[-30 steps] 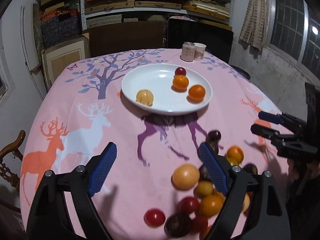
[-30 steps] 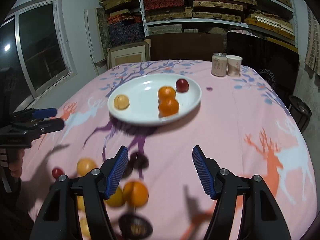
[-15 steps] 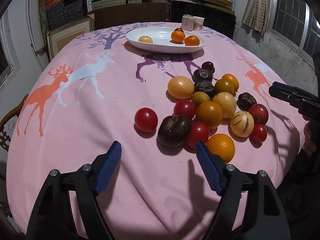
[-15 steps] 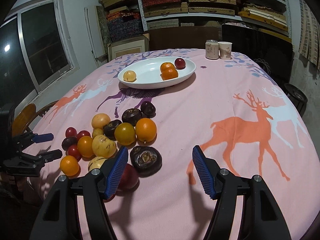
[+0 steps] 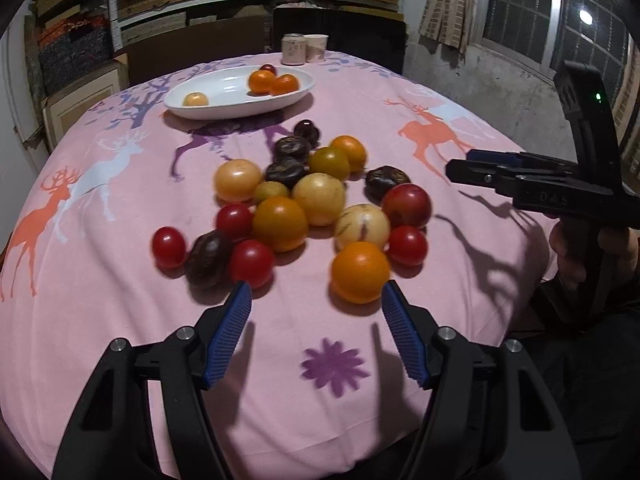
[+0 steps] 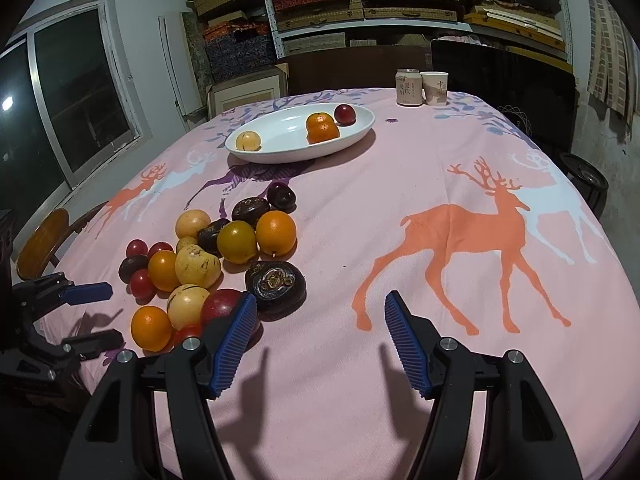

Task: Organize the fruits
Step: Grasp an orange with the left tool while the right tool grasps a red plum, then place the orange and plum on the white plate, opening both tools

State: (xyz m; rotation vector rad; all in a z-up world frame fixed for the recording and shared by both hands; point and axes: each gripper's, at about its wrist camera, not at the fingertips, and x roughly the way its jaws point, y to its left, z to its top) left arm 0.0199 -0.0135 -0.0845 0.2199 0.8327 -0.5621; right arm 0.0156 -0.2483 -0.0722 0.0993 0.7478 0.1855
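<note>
Shelves of boxes back a pink deer-print tablecloth (image 5: 100, 280). At twelve o'clock sits the white plate (image 5: 224, 110) with four fruits; loose fruits (image 5: 304, 208) cluster mid-table. The left gripper (image 5: 316, 300), jaws apart and just closing on nothing, hovers by an orange (image 5: 360, 272). The right gripper (image 6: 320, 308), jaws apart and empty, hangs at five o'clock of the pile.

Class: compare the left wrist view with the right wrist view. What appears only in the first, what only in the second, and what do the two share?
Only the left wrist view shows a purple flower print on the cloth and a hand holding the right tool. Only the right wrist view shows a wooden chair back past the table edge. Both show the white plate, the fruit pile, a can and a paper cup.
</note>
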